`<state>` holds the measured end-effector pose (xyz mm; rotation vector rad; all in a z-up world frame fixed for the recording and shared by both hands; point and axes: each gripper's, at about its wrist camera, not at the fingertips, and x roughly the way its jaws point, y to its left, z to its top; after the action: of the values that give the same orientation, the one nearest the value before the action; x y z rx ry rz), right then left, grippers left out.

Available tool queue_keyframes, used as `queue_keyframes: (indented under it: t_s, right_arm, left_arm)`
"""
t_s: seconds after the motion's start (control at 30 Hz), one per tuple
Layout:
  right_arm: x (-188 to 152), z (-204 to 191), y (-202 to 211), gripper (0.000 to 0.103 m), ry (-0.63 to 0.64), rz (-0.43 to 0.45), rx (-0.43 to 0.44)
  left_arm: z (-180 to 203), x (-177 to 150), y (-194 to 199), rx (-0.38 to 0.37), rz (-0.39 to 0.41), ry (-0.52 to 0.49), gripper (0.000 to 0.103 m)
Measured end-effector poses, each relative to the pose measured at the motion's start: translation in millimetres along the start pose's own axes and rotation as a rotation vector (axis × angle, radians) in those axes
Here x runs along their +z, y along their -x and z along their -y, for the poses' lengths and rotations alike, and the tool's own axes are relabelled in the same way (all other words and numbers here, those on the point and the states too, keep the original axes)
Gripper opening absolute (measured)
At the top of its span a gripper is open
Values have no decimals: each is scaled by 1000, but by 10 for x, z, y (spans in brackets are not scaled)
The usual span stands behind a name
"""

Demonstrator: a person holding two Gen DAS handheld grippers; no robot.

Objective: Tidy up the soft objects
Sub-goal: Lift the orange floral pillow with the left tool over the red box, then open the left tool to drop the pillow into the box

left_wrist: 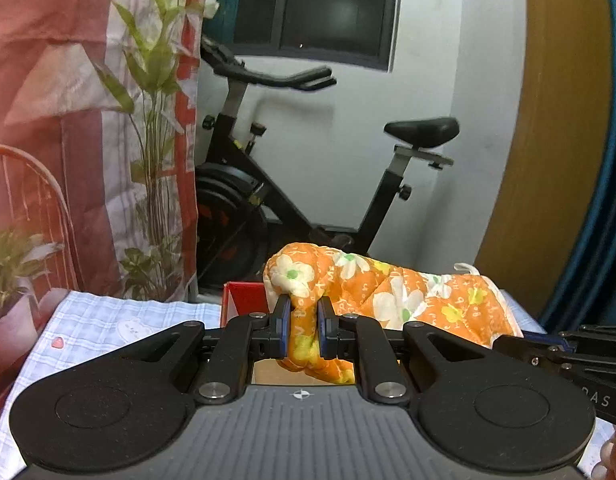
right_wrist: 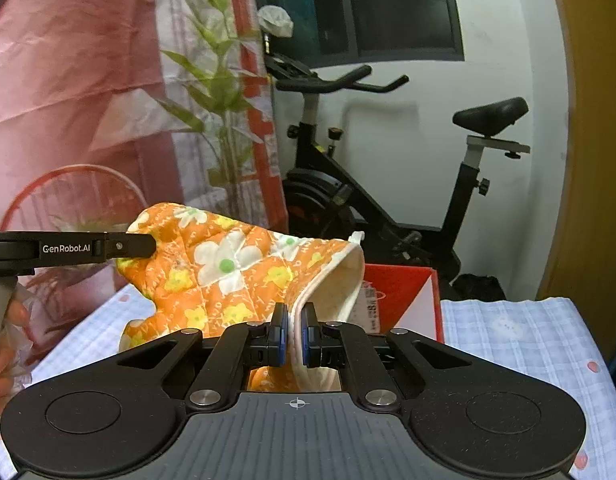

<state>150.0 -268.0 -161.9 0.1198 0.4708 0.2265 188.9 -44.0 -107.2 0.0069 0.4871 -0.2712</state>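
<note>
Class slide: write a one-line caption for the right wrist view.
Right gripper pinches the orange floral mitt at its cuff, above the red box.

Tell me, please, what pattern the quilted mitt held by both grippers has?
The mitt is orange with white and yellow flowers; cream lining. Best in the right wrist view.

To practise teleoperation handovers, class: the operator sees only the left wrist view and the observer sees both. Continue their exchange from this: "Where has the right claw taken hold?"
Observer: The right claw is shut on the cream cuff edge of the orange floral mitt.
Operator: Is the cuff open?
Observer: Yes, its mouth gapes toward the red box, showing cream lining.
Operator: Anything inside that box?
Observer: A white printed label shows there; the rest is hidden.
</note>
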Motion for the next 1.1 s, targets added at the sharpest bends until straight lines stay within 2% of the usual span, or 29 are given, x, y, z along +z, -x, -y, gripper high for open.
queue_keyframes:
  t_s: [0.27, 0.43, 0.63, 0.7, 0.73, 0.77, 0.83, 1.1]
  right_arm:
    - [-101, 138, -537, 6, 9, -104, -35]
    - [-256, 244, -709, 7, -41, -171, -36]
    - [-360, 242, -789, 7, -49, -214, -43]
    - [-368, 244, -802, 11, -50, -222, -49]
    - [-379, 247, -796, 14, -52, -225, -54]
    - [-383, 246, -796, 15, -55, -226, -58]
    - [-378, 259, -782, 23, -57, -235, -60]
    - [-362, 206, -545, 28, -53, -213, -77]
  left_arm:
    - [-43, -117, -565, -4, -145, -15, 14]
    - [-30, -228, -689, -30, -218, -59, 15]
    - [-66, -308, -770, -47, -261, -51, 16]
    - [-49, -318, -758, -48, -263, -55, 19]
    - [-51, -316, -755, -50, -264, -55, 27]
    - [-58, -316, -743, -50, -264, -54, 39]
    - [-59, -295, -699, -48, -254, -49, 50]
    - [-87, -268, -416, -51, -243, -51, 51]
